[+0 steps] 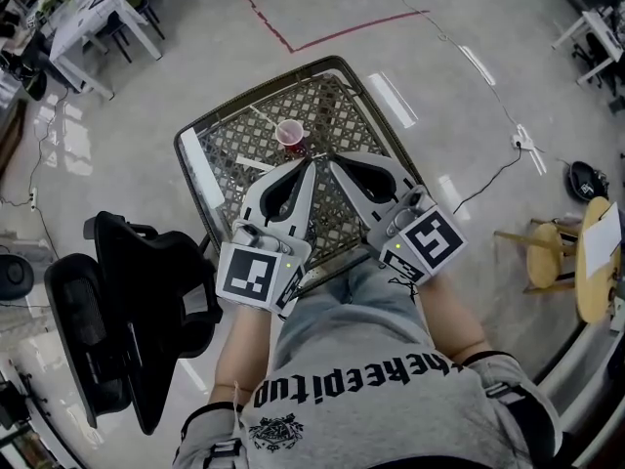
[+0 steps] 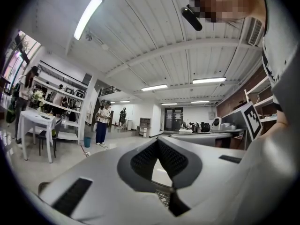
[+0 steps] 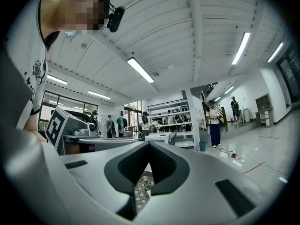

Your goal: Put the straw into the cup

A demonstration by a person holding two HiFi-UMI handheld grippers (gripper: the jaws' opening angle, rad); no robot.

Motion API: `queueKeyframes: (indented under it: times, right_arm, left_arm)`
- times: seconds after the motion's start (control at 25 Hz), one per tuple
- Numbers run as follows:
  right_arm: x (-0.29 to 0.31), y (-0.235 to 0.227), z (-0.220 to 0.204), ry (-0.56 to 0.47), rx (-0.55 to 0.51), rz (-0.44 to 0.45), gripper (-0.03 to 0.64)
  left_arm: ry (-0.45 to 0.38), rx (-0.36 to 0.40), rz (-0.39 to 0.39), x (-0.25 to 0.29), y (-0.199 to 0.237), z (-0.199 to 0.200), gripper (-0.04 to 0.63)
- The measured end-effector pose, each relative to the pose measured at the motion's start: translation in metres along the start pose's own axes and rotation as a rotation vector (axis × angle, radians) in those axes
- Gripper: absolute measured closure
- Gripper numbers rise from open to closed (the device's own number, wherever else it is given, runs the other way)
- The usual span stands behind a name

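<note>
In the head view a small pink cup (image 1: 290, 135) stands upright on the far half of a metal mesh table (image 1: 229, 145). A thin white straw (image 1: 261, 117) lies on the mesh just left of the cup. My left gripper (image 1: 311, 162) and right gripper (image 1: 332, 162) rest side by side over the near half of the table, their tips just short of the cup. Both are shut with nothing between the jaws. The left gripper (image 2: 157, 140) and right gripper (image 3: 149, 144) views show closed jaws pointing level across the room; neither shows the cup or straw.
A black office chair (image 1: 127, 311) stands close at the table's left. A wooden stool (image 1: 545, 254) and a cable (image 1: 488, 179) are on the floor to the right. Red tape (image 1: 322, 32) marks the floor beyond. People (image 2: 101, 123) stand far off by shelves.
</note>
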State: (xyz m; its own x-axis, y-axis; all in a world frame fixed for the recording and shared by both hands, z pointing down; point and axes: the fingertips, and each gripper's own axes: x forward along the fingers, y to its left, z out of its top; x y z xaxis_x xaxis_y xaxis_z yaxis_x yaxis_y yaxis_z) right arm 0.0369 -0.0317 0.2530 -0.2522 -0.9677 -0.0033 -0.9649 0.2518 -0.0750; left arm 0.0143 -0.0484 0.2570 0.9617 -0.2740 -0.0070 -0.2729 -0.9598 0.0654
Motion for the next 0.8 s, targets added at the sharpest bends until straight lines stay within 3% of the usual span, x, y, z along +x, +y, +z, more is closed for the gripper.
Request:
queueKeyframes:
  times: [0.8]
  right_arm:
    - [-0.011, 0.019, 0.004, -0.043, 0.0, -0.034, 0.617]
  left_arm:
    - [-0.02, 0.001, 0.006, -0.022, -0.004, 0.002, 0.565]
